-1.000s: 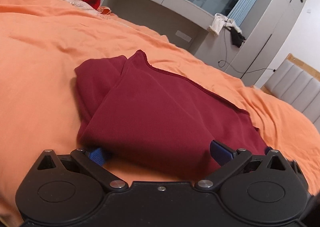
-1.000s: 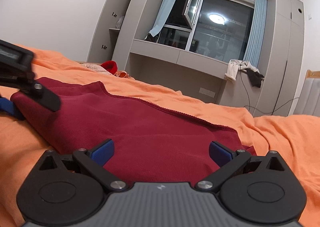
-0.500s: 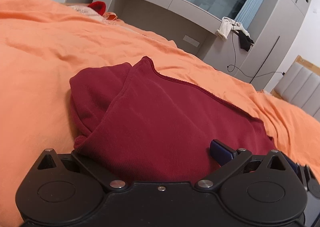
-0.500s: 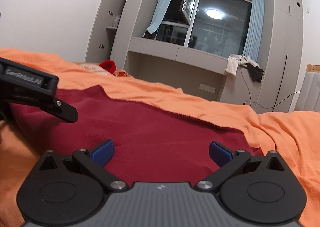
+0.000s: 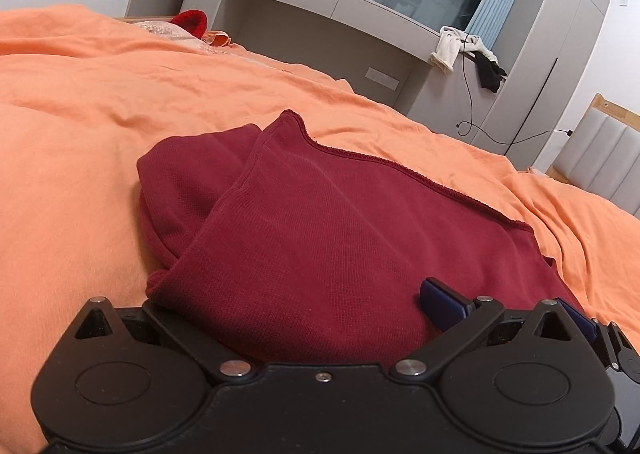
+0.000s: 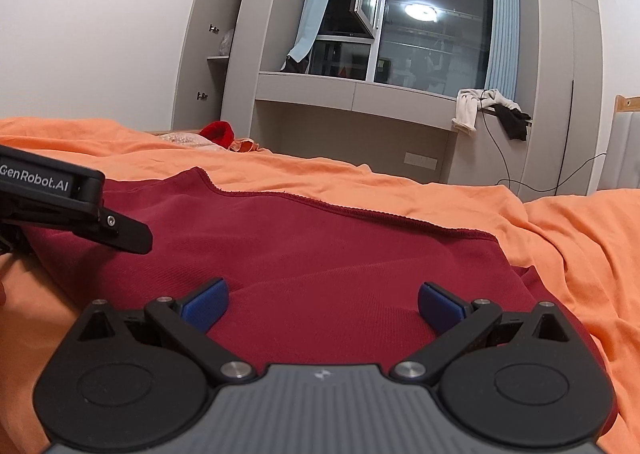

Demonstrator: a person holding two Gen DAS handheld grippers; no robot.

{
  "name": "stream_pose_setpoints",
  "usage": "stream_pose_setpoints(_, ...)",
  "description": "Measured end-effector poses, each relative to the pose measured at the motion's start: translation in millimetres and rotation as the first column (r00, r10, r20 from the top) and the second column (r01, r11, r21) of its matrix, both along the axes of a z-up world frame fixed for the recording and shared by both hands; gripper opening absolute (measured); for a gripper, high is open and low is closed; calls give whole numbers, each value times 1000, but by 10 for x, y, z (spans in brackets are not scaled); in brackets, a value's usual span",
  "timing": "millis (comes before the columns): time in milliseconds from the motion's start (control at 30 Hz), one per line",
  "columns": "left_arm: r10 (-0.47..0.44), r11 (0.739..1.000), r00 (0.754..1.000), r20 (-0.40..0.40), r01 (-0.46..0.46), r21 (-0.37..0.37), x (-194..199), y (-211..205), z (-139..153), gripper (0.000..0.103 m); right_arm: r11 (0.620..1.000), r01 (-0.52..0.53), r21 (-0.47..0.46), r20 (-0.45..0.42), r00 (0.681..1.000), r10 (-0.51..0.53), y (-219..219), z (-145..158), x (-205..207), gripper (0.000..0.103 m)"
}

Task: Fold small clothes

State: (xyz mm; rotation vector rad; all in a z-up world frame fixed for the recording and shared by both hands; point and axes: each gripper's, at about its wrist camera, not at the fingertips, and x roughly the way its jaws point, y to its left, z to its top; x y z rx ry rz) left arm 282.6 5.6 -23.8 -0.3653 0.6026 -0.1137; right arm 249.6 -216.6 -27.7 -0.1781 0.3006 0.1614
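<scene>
A dark red knit garment [image 5: 320, 238] lies folded on the orange bedsheet [image 5: 80, 126], with one layer doubled over another at its left end. My left gripper [image 5: 304, 306] is open at the garment's near edge; its right blue pad [image 5: 440, 302] rests on the cloth and its left pad is hidden under the fabric. In the right wrist view my right gripper [image 6: 322, 306] is open low over the garment [image 6: 320, 250], both blue pads showing and nothing held between them. The left gripper [image 6: 80, 210] shows at the garment's left end.
A red item [image 5: 190, 20] and pale clothing lie at the bed's far edge. Beyond stand a grey window ledge with cabinets [image 6: 352, 94], clothes draped on it [image 6: 468, 110], and a hanging cable. A padded headboard [image 5: 600, 158] is at the right.
My left gripper has slid forward so its left pad went out of sight under the garment's edge. Both views have tilted upward slightly. The garment has stayed folded in place.
</scene>
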Motion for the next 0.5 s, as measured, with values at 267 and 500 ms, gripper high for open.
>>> stream_pose_setpoints(267,-5,1000,1000,-3,5,-22,3,47,-11,102,999,-12,37,-1,1000,12,-78,44,-27,103)
stream_pose_setpoints(500,-13,999,1000,-4,14,35,52,3,4,102,999,-2,35,-3,1000,2,-149,121,-52,103)
